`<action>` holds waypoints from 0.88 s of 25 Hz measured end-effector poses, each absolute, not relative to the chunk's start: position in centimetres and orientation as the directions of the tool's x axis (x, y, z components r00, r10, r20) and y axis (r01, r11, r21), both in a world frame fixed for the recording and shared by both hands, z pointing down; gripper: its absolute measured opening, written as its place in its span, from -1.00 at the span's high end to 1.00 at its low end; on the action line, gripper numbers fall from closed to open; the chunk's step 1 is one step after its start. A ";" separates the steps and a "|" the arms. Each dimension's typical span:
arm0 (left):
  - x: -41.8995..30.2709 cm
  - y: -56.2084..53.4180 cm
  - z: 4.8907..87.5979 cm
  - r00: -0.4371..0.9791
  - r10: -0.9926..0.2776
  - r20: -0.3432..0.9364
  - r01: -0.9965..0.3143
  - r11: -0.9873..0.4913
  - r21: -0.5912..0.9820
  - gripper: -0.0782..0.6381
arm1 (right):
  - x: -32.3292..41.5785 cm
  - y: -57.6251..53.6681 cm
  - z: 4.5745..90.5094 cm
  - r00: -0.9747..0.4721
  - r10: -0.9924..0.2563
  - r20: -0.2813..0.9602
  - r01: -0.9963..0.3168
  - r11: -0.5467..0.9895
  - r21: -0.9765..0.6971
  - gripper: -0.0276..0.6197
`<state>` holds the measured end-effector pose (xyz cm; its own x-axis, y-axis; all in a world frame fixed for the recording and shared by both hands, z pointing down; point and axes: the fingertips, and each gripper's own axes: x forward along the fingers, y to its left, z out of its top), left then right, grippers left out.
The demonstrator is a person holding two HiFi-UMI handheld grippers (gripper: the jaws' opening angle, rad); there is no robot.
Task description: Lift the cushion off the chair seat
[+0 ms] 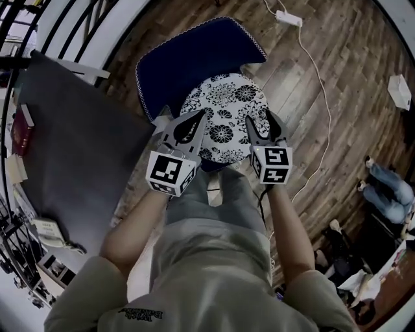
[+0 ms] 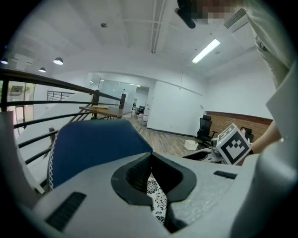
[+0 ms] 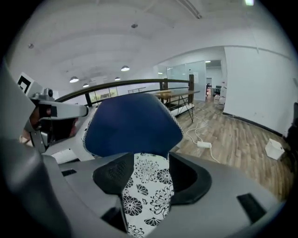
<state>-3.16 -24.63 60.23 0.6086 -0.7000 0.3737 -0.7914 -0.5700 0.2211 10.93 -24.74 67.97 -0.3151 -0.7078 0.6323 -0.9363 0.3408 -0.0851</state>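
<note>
A round white cushion with a black flower print lies on the seat of a chair with a blue backrest. My left gripper hangs over the cushion's near left edge, fingertips meeting and nothing held. My right gripper hovers over the near right edge, jaws apart. In the left gripper view, a sliver of cushion shows behind the closed tips, below the backrest. In the right gripper view, the cushion fills the wide gap between the pads, which do not press on it; the backrest stands behind.
A dark table with books stands at the left, close to the chair. A white power strip and its cable run over the wooden floor at the right. A railing borders the far left. Another person's legs show at the right edge.
</note>
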 end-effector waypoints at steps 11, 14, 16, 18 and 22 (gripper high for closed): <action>-2.9 -23.1 78.5 0.555 -0.622 0.553 -0.824 -0.503 0.261 0.77 | 12.4 -21.5 88.1 -0.295 -0.509 0.808 -0.929 0.352 -0.117 0.23; -2.5 -22.3 82.7 0.537 -0.596 0.597 -0.836 -0.471 0.282 0.77 | 13.1 -20.8 91.8 -0.290 -0.462 0.838 -0.925 0.360 -0.122 0.15; -2.5 -21.8 85.2 0.512 -0.579 0.634 -0.849 -0.452 0.274 0.77 | 13.5 -20.2 94.2 -0.277 -0.420 0.864 -0.921 0.373 -0.114 0.13; -2.6 -21.3 87.3 0.482 -0.562 0.672 -0.863 -0.439 0.251 0.77 | 14.0 -19.4 96.5 -0.255 -0.379 0.890 -0.915 0.391 -0.096 0.11; -2.5 -20.0 89.9 0.462 -0.527 0.713 -0.873 -0.409 0.264 0.77 | 14.6 -17.9 99.8 -0.224 -0.350 0.910 -0.906 0.418 -0.062 0.11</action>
<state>-2.55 -20.01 89.92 0.4624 -0.5267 0.7133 -0.8735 -0.4089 0.2643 14.55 -17.92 99.75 -0.2241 -0.3496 0.9097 -0.9061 0.4184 -0.0625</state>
